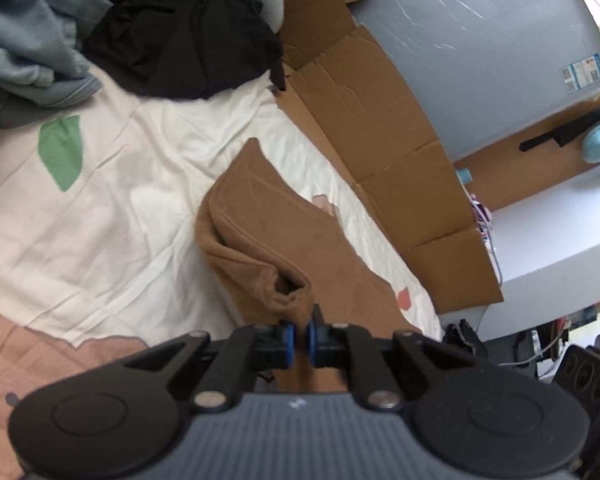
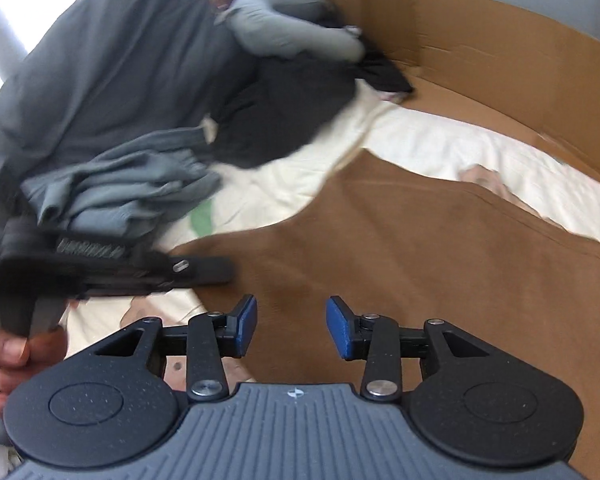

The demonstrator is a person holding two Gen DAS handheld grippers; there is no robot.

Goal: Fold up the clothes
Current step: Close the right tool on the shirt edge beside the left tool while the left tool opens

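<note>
- The left gripper (image 1: 300, 338), nearly closed, pinches the brown fleece garment (image 1: 276, 240).
- The right gripper (image 2: 291, 326) hangs half-open, empty.
- Mid-fold, I judge; next, the right gripper must seize a far edge.

The left hand-held gripper (image 1: 300, 336), nearly closed, pinches the brown garment (image 1: 276, 232) lying on the white sheet (image 1: 132, 208).

Each handheld claw has a ribbed grey body flanked by two round black discs, with black linkage arms joined by silver screws. The left claw (image 1: 300, 338) and the right claw (image 2: 291, 328) both carry blue pads on black fingers. A small white mark sits on each grey body.
</note>
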